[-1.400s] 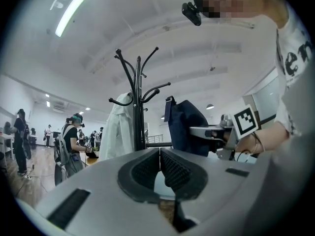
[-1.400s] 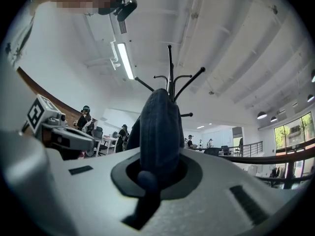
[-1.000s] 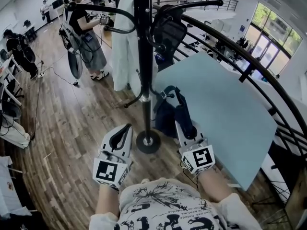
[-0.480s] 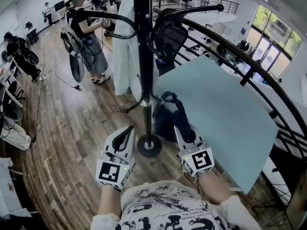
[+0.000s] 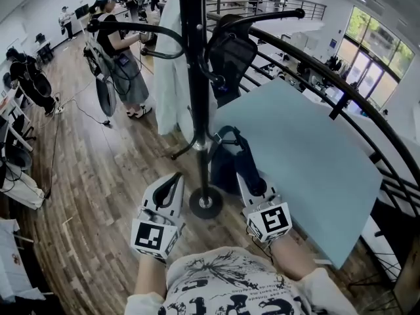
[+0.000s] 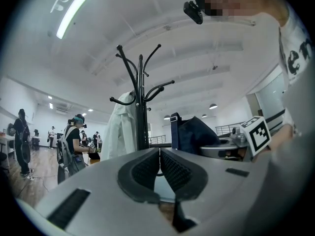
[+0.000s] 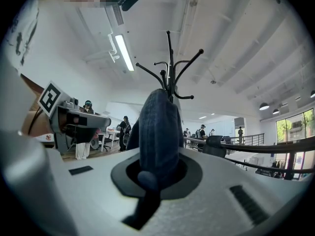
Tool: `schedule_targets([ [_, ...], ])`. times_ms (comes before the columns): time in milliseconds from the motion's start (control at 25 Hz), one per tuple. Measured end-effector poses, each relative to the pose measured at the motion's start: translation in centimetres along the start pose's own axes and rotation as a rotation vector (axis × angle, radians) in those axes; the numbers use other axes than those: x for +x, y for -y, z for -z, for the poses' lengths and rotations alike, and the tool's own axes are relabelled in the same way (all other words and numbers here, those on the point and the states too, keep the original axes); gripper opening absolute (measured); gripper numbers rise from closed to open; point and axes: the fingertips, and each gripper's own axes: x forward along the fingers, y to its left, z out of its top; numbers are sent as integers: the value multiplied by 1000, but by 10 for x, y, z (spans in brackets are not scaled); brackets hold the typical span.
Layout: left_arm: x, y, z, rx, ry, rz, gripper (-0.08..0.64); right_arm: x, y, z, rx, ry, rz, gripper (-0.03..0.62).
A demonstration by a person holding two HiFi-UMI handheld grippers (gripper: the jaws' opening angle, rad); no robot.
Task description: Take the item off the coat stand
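Observation:
The black coat stand (image 5: 193, 77) rises in front of me, its round base (image 5: 205, 203) on the wooden floor. A white coat (image 5: 174, 64) hangs on its far side. My right gripper (image 5: 252, 184) is shut on the strap of a navy bag (image 5: 226, 159), which hangs low, off the hooks, just right of the pole. In the right gripper view the navy fabric (image 7: 158, 132) fills the shut jaws of the right gripper (image 7: 150, 176), with the stand's hooks (image 7: 170, 73) behind. My left gripper (image 5: 172, 184) is shut and holds nothing, left of the base; the left gripper (image 6: 159, 166) faces the stand (image 6: 141, 112).
A black object (image 5: 231, 54) sits by the stand's right hook; I cannot tell whether it hangs there. A light blue board (image 5: 308, 149) leans against the curved black railing (image 5: 341, 90) at the right. People (image 5: 118, 51) stand at the far left with cables on the floor.
Both grippers and the bag stay almost where they were beside the stand's base. Only the head view shifts slightly.

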Motion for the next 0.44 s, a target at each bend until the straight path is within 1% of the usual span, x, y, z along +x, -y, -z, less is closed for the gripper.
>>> schedule_targets([
  [440,6,0,1,6,5,11,5,3,3,-1,5,15,2,2],
])
